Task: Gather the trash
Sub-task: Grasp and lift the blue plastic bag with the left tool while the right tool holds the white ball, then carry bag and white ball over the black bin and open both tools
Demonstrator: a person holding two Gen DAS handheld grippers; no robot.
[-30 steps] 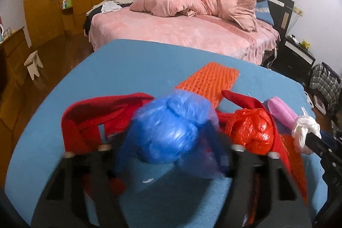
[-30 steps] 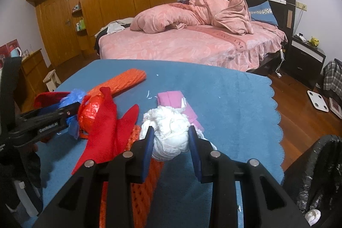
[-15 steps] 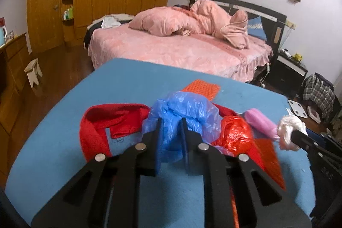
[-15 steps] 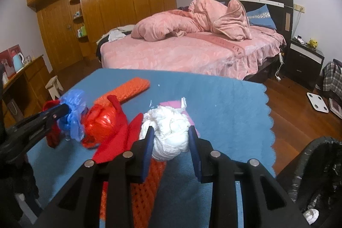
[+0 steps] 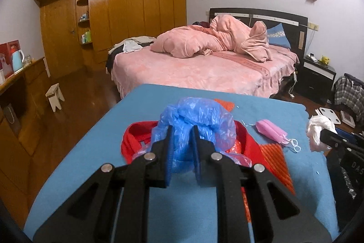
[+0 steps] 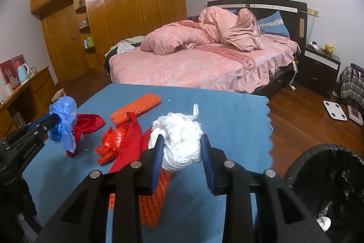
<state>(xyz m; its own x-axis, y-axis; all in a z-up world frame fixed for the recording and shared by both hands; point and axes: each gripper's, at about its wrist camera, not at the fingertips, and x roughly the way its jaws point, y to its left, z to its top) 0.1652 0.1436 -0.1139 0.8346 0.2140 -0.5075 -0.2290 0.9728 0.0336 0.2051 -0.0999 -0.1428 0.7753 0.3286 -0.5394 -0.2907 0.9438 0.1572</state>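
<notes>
Now the left gripper [image 5: 181, 129] is clenched on a blue plastic bag [image 5: 200, 115], thin and wrinkled, half transparent, which puffs out above and around the two black fingers. In the right wrist view this bag [image 6: 63, 120] is lifted above the table, with its loose end hanging down to the red cloth. The right gripper [image 6: 180, 140] is grasping a white wad [image 6: 179, 140], soft and crumpled like tissue or thin plastic, rounded like a ball with a small twisted tip on top; the blue pads press it from both sides.

Under them is a table with a blue cloth [image 6: 227, 111], matte and a little fuzzy, with a wavy cut edge on the right side. On it lie a red cloth [image 5: 138, 136], folded and soft, a shiny red plastic bag [image 6: 111, 142] crumpled into a ball, an orange foam net [image 6: 136, 107] with a ribbed, woven pattern, and a pink face mask [image 5: 270, 129], pleated, with thin white ear loops. A second orange ribbed piece [image 6: 152, 199] lies just below the white wad.

At the lower right stands a round bin with a black bag [image 6: 329, 165] as liner, glossy and wrinkled, and one small white scrap [image 6: 324, 222] inside.
</notes>
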